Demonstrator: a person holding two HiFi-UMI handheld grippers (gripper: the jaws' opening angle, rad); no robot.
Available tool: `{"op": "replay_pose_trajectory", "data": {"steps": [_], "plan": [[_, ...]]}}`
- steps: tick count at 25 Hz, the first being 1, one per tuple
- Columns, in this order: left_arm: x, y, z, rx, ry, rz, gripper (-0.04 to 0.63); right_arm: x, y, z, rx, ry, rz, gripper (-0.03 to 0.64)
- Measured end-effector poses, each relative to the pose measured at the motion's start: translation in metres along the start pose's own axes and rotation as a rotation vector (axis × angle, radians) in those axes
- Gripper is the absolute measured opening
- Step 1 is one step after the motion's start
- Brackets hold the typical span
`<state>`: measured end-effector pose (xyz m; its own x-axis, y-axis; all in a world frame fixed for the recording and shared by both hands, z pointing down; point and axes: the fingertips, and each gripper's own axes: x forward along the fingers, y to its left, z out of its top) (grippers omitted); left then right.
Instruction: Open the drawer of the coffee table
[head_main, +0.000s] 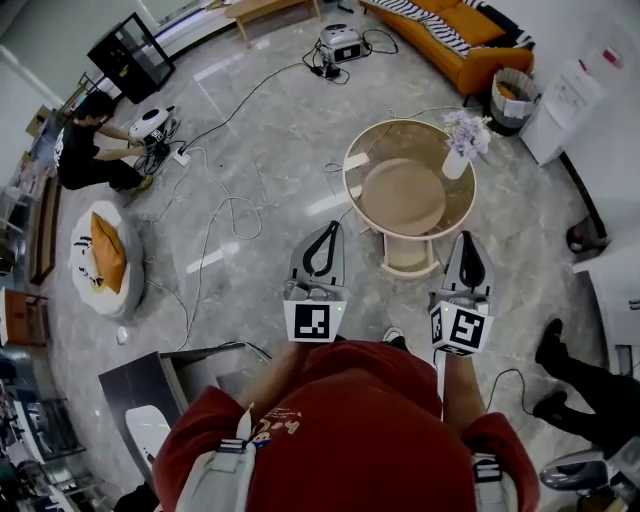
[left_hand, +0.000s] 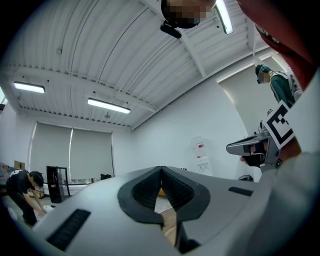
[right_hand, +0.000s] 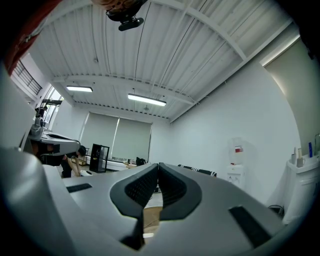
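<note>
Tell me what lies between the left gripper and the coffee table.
Only bare marble floor, seen in the head view; the left gripper hangs short of the coffee table, jaws shut and empty.

Floor (head_main: 250, 150) under you: polished grey stone look, glossy, throws back light streaks. Coffee table (head_main: 400, 140): clear smooth glass top over a pale matt wood shelf. Drawer (head_main: 409, 256): same pale wood, matt. Your left gripper (head_main: 332, 226) and right gripper (head_main: 469, 237): matt grey plastic shells. The pads (left_hand: 144, 189) are black, finely ribbed, rubbery-looking. Your shirt (head_main: 340, 420): red cloth, soft, no sheen. Sofa (head_main: 468, 62): orange upholstery, smooth, with a striped cloth throw (head_main: 420, 12) on it. Ceiling (right_hand: 150, 60): white ribbed panels, matt.
</note>
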<state>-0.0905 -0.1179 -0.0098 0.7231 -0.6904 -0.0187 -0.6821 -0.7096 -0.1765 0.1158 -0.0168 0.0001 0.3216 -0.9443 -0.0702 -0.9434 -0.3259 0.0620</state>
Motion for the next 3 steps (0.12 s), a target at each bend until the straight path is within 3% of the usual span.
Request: {"op": "replay_pose_trajectory", "data": {"steps": [3], "plan": [[0.0016, -0.0112, 0.0021, -0.001, 0.006, -0.003, 0.014, -0.0031, -0.0095, -0.0002, 0.0, 0.001, 0.003, 0.021]]}}
